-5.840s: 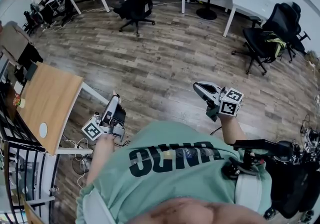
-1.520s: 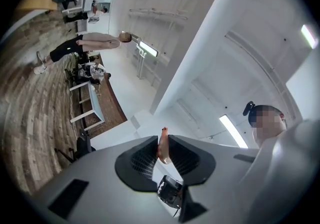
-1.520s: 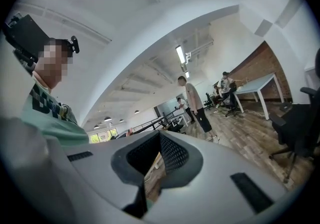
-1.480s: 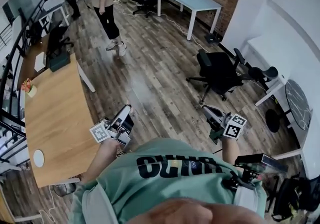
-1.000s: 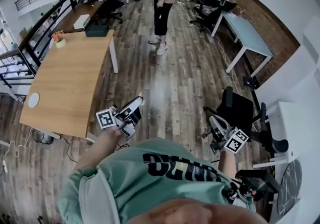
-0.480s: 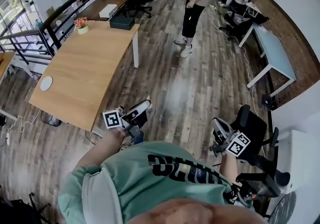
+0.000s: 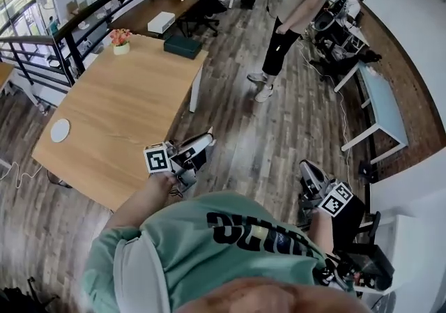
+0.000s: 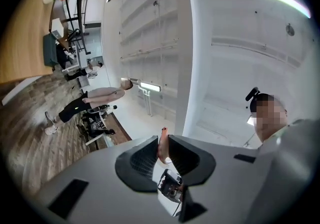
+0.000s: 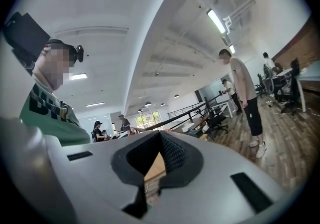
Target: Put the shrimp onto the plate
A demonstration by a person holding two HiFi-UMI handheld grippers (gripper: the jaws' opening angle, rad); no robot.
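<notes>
A small pink-orange shrimp (image 8: 162,147) with a dark tip is pinched between the pads of my left gripper (image 8: 163,140). In the head view that left gripper (image 7: 207,139) is held at waist height, just off the near right edge of a wooden table (image 7: 118,113). A small white round plate (image 7: 60,130) lies near the table's left side, well away from the gripper. My right gripper (image 7: 305,164) hangs over the floor to the right. In its own view the right gripper (image 9: 160,135) has its jaw tips together with nothing between them.
A potted flower (image 7: 120,37) and a dark box (image 7: 182,46) stand at the table's far end. A person (image 7: 293,15) stands on the wooden floor beyond. A black railing (image 7: 83,19) runs behind the table; a light-blue desk (image 7: 387,106) is at the right.
The view has swung round the room, and the wooden table with the plate has come nearer at the left. Both grippers stay at waist height, jaws unchanged.
</notes>
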